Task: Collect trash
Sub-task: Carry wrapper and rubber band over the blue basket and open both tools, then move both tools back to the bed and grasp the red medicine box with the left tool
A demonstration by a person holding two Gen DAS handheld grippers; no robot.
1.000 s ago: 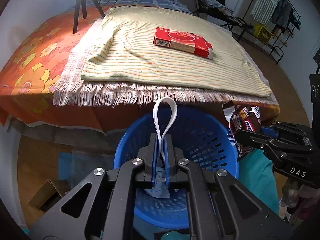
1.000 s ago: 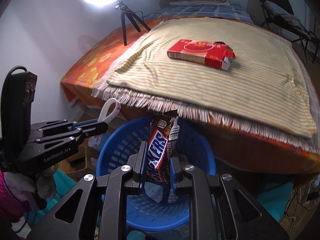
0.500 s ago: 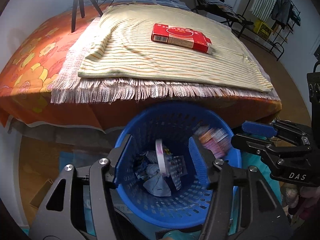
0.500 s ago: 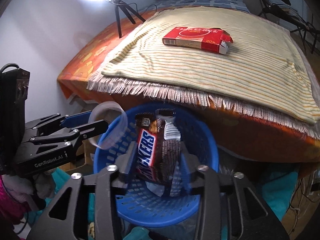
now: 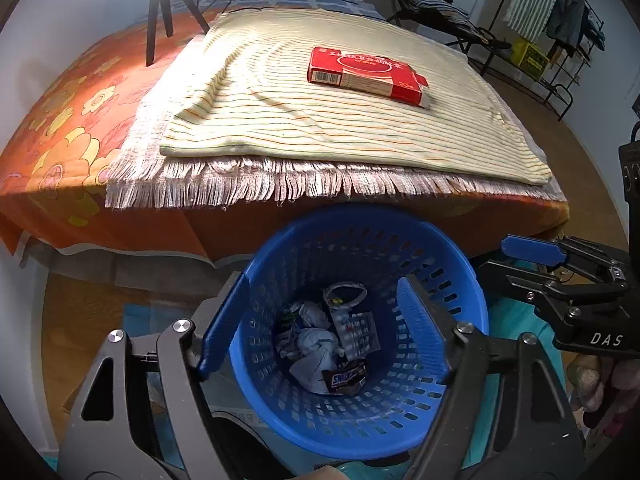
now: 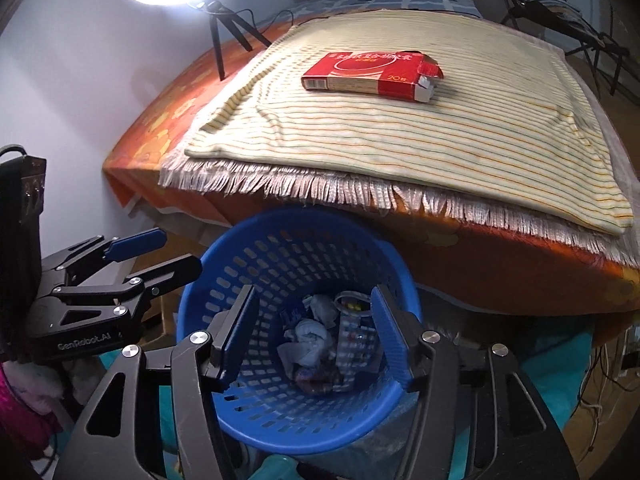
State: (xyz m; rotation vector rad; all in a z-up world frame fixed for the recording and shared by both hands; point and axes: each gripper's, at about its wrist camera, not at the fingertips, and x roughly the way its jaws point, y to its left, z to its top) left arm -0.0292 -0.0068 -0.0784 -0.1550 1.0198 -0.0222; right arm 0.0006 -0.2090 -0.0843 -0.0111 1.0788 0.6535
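Hovering over the basket (image 5: 460,272), both grippers' jaws have just been opening and stand apart, empty. The wrapper (image 5: 346,378) lies inside; the red box (image 5: 366,76) remains on the bed (image 5: 72,120).

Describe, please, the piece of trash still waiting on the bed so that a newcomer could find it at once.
Start at the bed with the orange flowered sheet, then the cream striped blanket spread over it. On that blanket, toward its far side, lies a flat red carton with one end flap torn open. It is the only object on the blanket; the other trash already lies in the blue basket below.
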